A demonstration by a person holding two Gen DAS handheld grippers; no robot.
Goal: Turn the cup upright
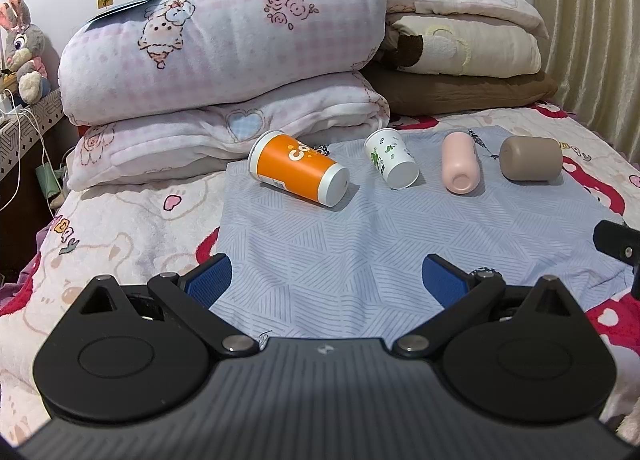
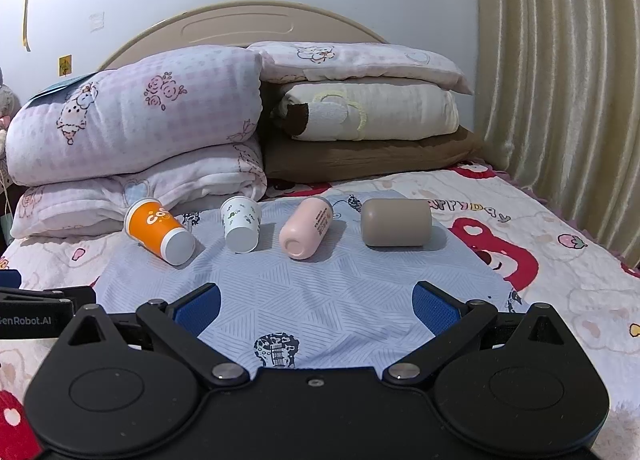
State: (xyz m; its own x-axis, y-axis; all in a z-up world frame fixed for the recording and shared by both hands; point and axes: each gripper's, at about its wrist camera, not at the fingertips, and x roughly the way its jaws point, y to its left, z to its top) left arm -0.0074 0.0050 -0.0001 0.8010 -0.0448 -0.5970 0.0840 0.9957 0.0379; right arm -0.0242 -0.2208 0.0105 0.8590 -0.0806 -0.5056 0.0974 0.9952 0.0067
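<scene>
Left wrist: orange cup [image 1: 298, 168] on side, jaws apart.

glossy paper orange cup [image 1: 298, 168], matt taupe cup [image 1: 531, 158], fleecy folded blankets [image 1: 224, 71], patterned cloth mat [image 1: 360, 244].

Four cups [image 1: 298, 170] [image 2: 242, 224] [image 2: 306, 227] [image 2: 396, 223] on sides, row on blue cloth.

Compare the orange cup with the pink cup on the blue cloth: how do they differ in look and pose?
The orange cup has white lettering and a white base; the pink cup is plain pink with small dark print. The orange cup tapers and looks wider; the pink cup is slimmer and rounded. The orange cup's base points toward the right, the pink cup's toward the left. Both lie on their sides, bases toward the cameras.
</scene>
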